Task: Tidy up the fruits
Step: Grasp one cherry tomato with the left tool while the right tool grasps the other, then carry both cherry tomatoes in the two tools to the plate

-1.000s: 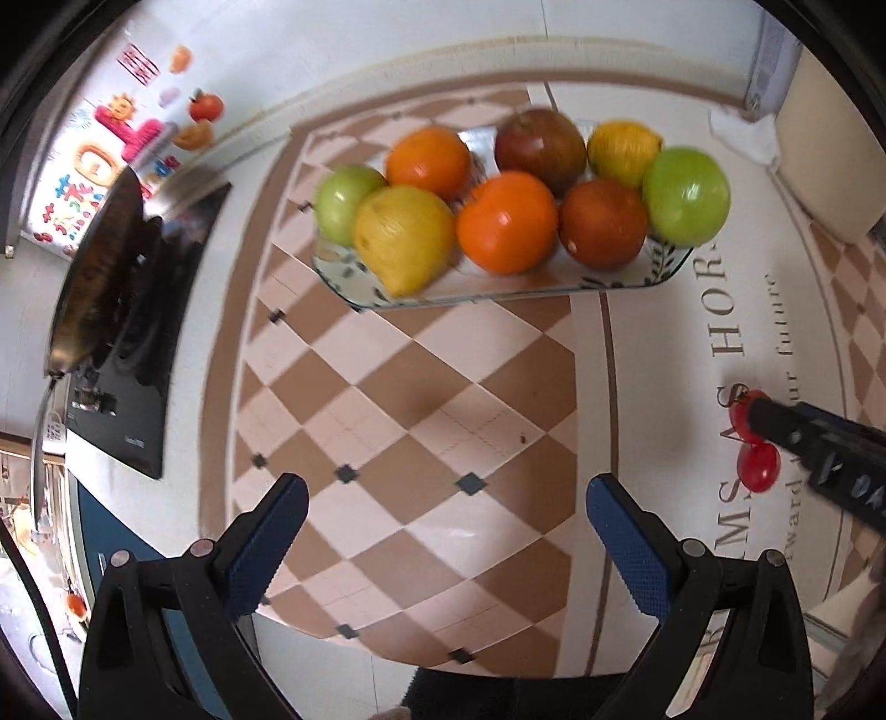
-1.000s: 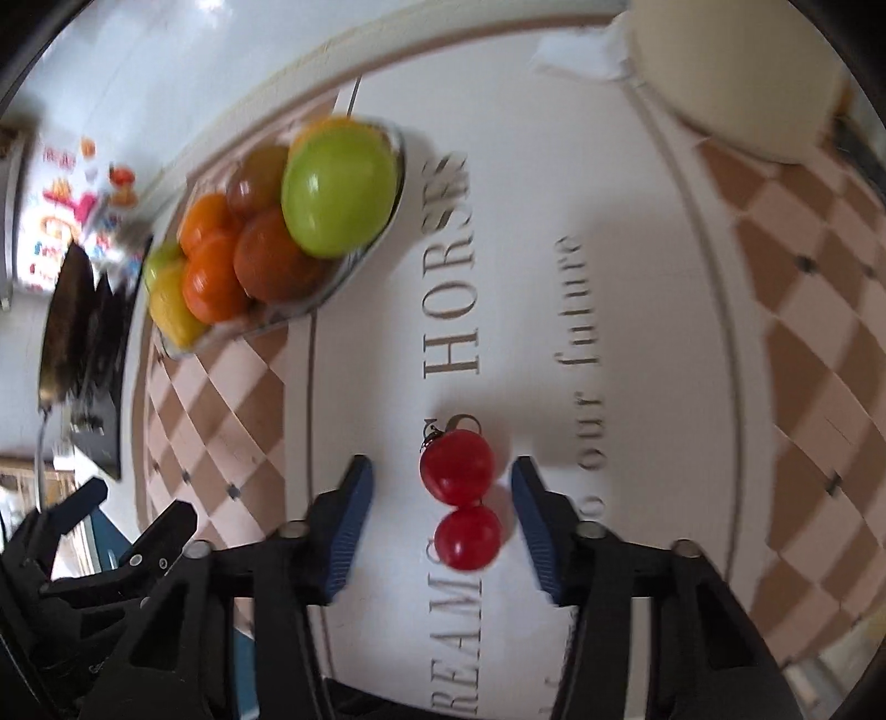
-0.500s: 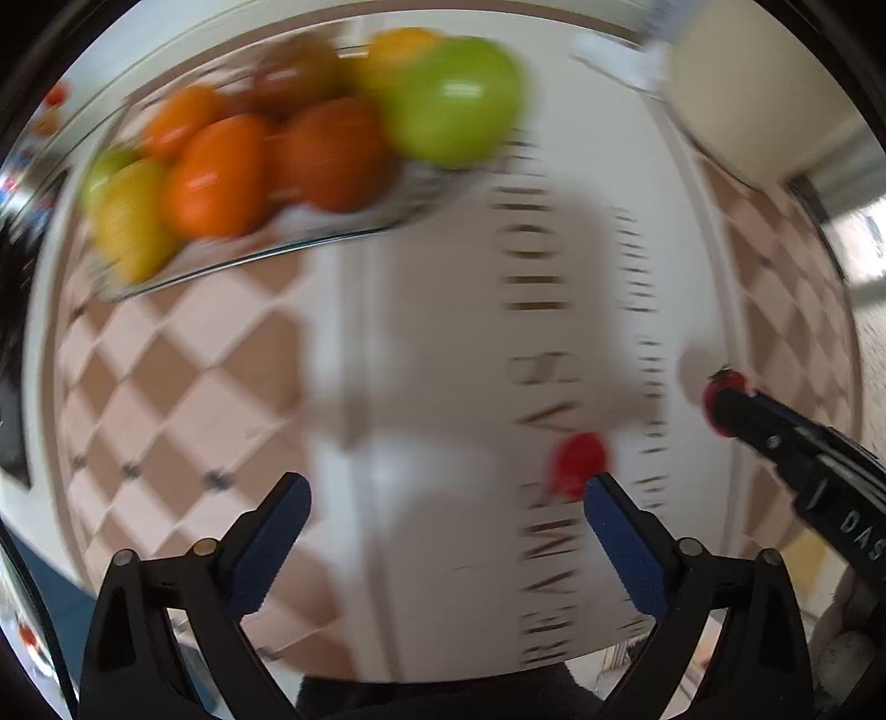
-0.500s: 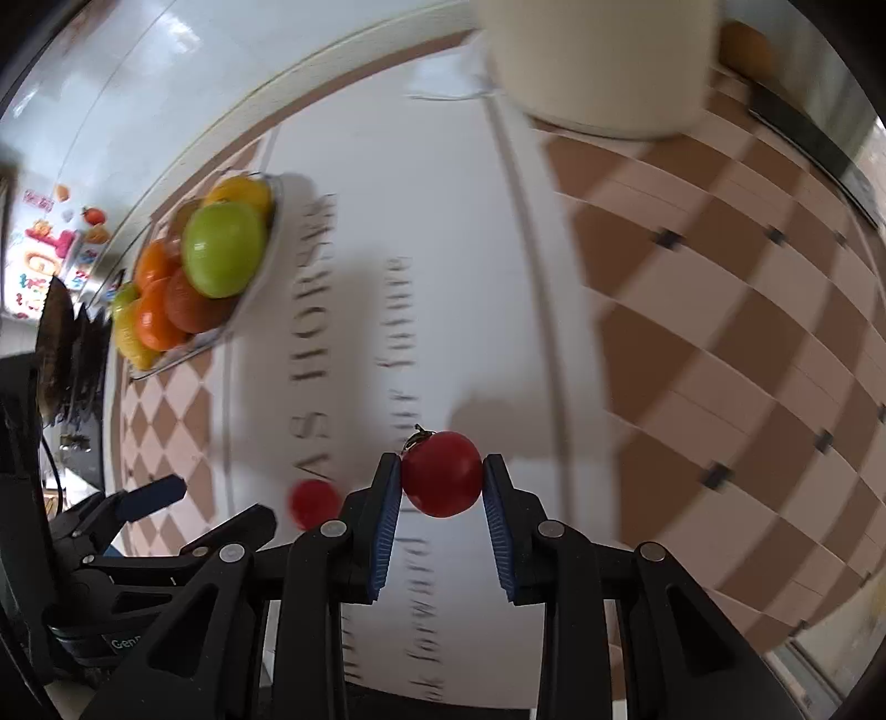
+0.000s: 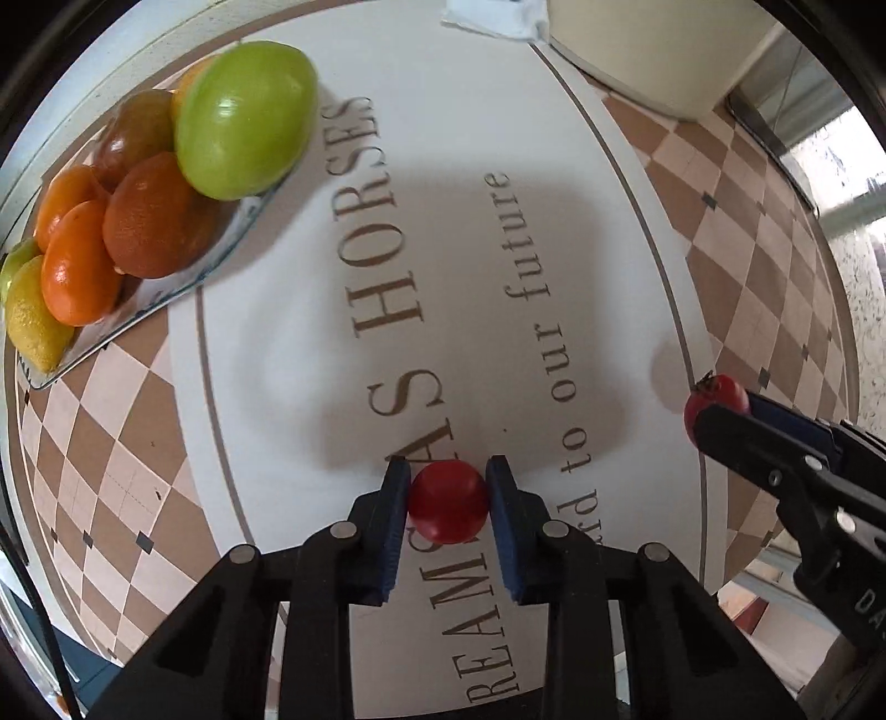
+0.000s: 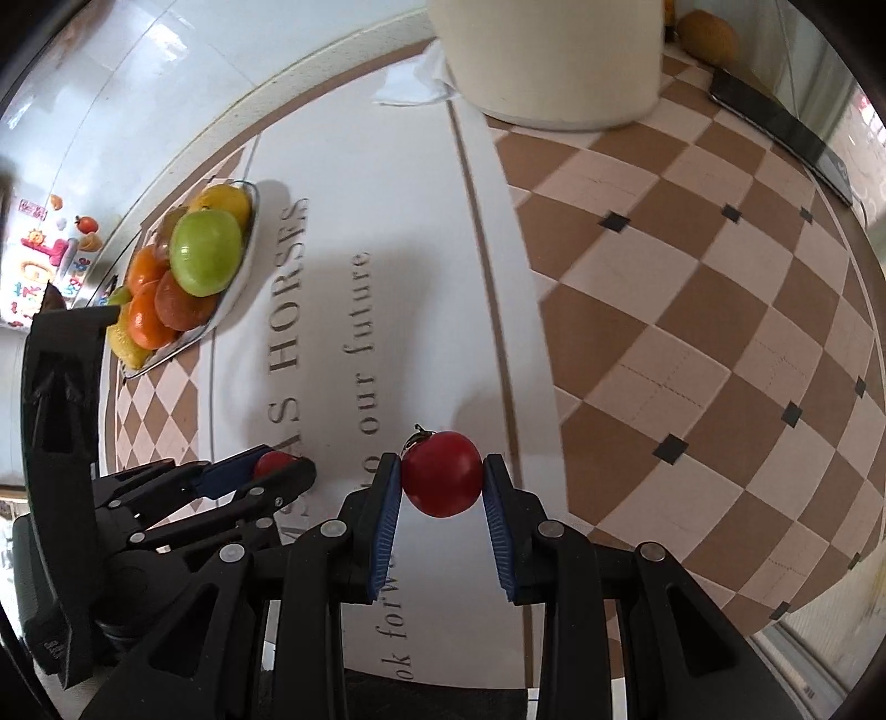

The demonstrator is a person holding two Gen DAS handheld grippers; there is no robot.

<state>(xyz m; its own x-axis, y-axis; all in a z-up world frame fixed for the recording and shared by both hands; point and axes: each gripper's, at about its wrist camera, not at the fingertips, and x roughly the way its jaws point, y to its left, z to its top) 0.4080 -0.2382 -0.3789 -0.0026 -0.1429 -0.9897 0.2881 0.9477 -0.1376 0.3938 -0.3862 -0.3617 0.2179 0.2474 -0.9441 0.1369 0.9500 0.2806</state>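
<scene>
My left gripper point(image 5: 447, 483) is shut on a small red tomato point(image 5: 448, 501) over the white lettered strip of the tablecloth. My right gripper point(image 6: 441, 466) is shut on a second red tomato with a stem point(image 6: 442, 473), held a little above the cloth. It also shows in the left wrist view point(image 5: 717, 396), off to the right. A glass tray point(image 5: 166, 291) at the far left holds a green apple point(image 5: 243, 119), oranges, a lemon and darker fruit. The same tray point(image 6: 235, 293) shows in the right wrist view.
A large cream container point(image 6: 548, 55) stands at the back of the table with a white tissue point(image 6: 412, 83) beside it. A dark phone point(image 6: 781, 130) lies at the back right. A brown round thing point(image 6: 709, 36) sits behind the container.
My left gripper has swung right from the tray area and closed on the loose tomato. My right gripper closed on the stemmed tomato, lifted it and carried it right.
</scene>
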